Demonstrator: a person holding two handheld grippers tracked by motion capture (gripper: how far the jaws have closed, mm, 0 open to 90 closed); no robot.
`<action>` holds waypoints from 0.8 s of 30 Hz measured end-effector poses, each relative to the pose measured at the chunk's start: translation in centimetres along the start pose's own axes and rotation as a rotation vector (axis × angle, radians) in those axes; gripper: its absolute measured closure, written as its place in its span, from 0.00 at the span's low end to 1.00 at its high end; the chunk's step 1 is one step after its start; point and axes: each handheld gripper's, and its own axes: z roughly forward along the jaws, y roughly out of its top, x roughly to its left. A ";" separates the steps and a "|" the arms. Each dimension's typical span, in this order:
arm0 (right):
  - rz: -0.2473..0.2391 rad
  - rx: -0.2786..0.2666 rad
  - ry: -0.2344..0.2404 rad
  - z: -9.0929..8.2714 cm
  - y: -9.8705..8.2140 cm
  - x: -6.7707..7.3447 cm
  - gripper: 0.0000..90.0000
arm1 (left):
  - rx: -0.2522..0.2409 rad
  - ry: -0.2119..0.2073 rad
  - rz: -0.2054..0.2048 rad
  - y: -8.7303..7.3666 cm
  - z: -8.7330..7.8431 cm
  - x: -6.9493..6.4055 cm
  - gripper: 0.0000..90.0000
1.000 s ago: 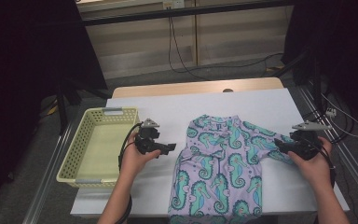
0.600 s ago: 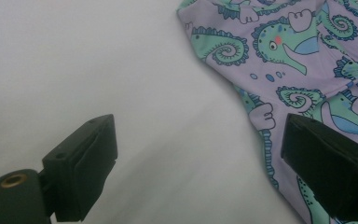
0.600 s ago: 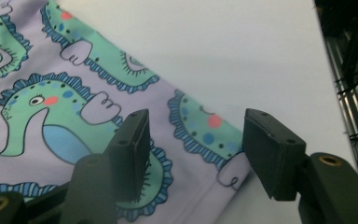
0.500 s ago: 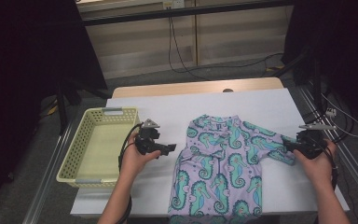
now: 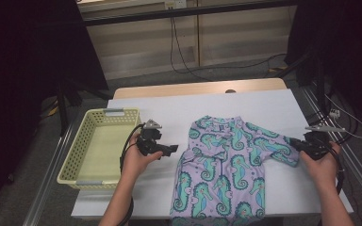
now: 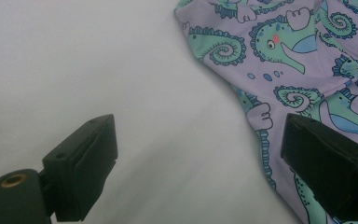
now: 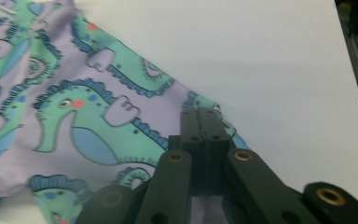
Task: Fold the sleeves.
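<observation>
Lying flat on the white table, right of the basket: one seahorse-print shirt, judged light, limp and prone to bunch, best taken at sleeve ends or hem. Right tongs have just been closing and now pinch the sleeve end; left tongs gape wide, empty, beside the shirt's other edge.

Seahorse-print shirt: near hem cut off by the high view's bottom edge; sleeve cuff hidden between right gripper fingers.
</observation>
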 end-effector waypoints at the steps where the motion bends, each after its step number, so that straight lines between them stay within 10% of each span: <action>1: -0.015 -0.008 0.007 -0.2 0.2 0.2 1.00 | 0.000 0.001 0.000 0.0 0.0 0.0 0.12; 24: -0.178 -0.082 0.148 -1.2 2.4 5.5 1.00 | 0.011 0.000 0.017 0.1 0.3 -0.5 0.12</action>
